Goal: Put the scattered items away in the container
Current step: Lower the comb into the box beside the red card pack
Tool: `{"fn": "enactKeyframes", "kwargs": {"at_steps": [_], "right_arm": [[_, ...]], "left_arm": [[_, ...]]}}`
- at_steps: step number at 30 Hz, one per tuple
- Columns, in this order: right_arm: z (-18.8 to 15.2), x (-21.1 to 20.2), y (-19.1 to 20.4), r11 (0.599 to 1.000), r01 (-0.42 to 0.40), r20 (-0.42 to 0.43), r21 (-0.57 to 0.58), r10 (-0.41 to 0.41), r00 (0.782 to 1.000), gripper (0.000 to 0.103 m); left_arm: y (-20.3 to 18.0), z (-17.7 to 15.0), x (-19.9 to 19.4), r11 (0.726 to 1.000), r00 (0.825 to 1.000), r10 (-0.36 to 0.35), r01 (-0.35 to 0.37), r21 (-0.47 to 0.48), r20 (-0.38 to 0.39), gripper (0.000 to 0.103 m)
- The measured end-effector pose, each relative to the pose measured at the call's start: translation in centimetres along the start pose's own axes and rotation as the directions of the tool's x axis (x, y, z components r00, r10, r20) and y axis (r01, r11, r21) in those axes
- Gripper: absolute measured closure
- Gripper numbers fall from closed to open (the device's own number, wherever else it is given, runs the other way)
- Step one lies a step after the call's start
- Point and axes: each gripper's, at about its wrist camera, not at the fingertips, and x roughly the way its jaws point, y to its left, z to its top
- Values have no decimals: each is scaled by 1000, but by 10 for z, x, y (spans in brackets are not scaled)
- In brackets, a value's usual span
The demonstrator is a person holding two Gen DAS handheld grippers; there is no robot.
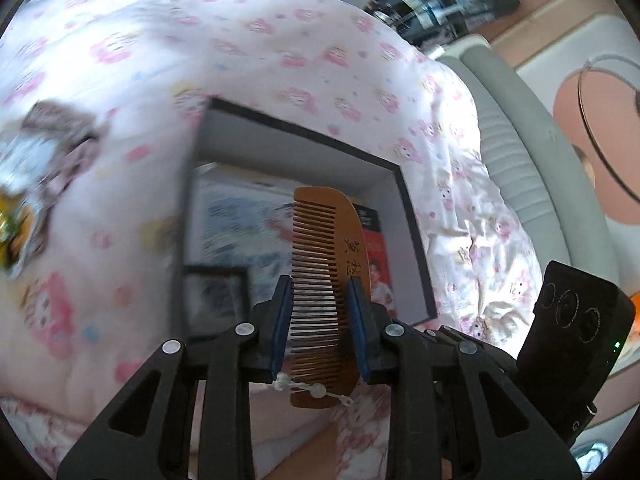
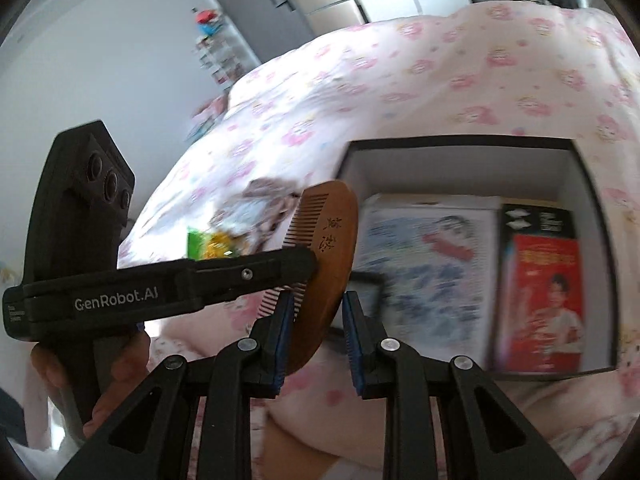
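Left gripper clamps the wooden comb above the box; right gripper gapes beside it.

Both wrist views close, angled down over bed; share box, comb.

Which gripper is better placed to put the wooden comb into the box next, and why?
Left. The left gripper already clamps the comb with the box just beyond it; the right gripper is open and holds nothing.

Bed with pink cartoon-print sheet; white wall; grey wardrobe; daylight.
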Motion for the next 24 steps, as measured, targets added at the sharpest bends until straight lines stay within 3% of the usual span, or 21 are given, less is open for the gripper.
{"fn": "enactKeyframes", "kwargs": {"at_steps": [9,14,19,24], "right_arm": [[16,5,-88,993,49,-4,107,-49,999,81],[12,20,-136,967,-39,-41,252,51,998,81],[6,31,-148,950,-9,-99,313,42,994,81],[3,39,-145,956,83,-151,283,-41,988,81]], "left_arm": [[-20,21,90,997,994,-72,69,-38,-84,77],[-20,21,124,998,990,-45,39,-47,-131,77],[-8,12,141,997,983,-33,20,-70,-180,77],[-3,5,151,997,973,-21,3,-78,-229,77]]}}
